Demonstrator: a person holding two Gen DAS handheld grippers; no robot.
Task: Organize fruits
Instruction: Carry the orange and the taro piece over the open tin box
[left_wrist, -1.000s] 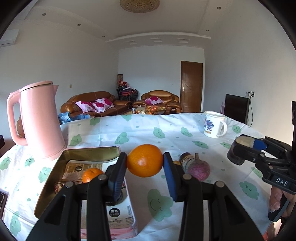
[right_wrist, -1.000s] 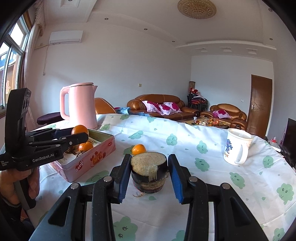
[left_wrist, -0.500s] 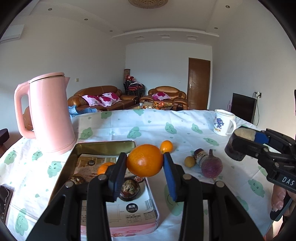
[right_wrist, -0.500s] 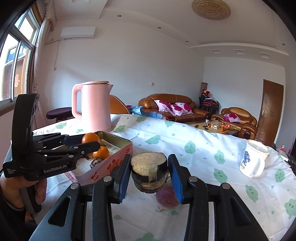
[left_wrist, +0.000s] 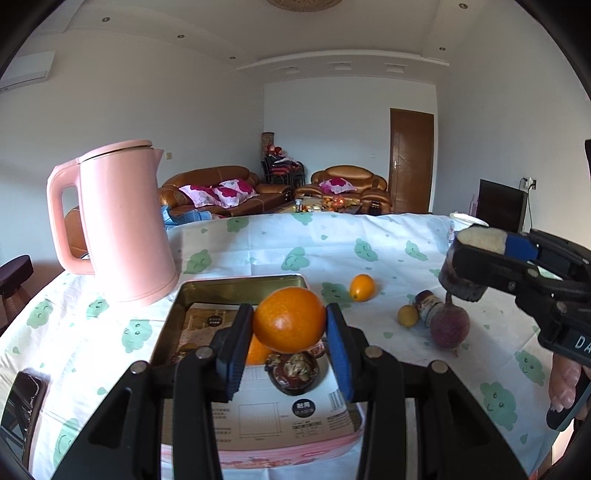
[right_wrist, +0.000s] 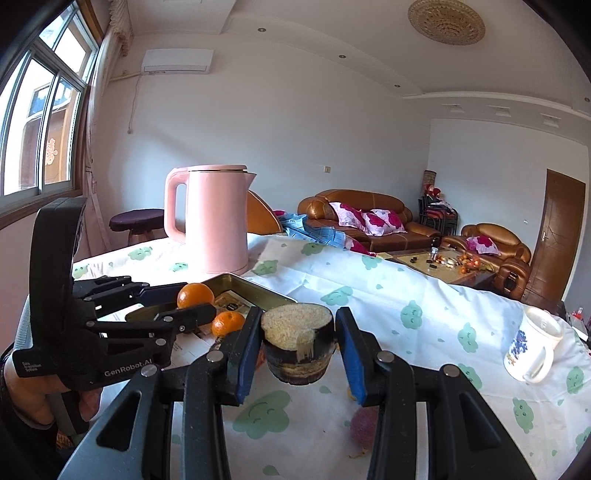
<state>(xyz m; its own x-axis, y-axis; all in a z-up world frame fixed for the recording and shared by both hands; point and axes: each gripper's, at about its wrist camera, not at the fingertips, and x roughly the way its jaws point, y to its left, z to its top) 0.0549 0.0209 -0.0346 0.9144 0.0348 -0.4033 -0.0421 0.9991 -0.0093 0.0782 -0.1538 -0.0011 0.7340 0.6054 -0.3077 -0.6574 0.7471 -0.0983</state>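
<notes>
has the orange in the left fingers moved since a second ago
Yes. The orange, clamped in the left gripper, has moved leftward from over the tablecloth beside the tin to above it, nearer the pink kettle.

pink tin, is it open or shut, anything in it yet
Open: no lid on the pink tin. Inside lie a small orange and a dark brown fruit.

The left tool (right_wrist: 195, 308) reads "GenRobot.AI"; the right tool (left_wrist: 480, 254) shows "DA".

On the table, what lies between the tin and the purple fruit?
In the left wrist view, between the tin and the purple fruit lie bare cloth, a small yellow fruit and a dark cut piece beside the purple fruit.
</notes>
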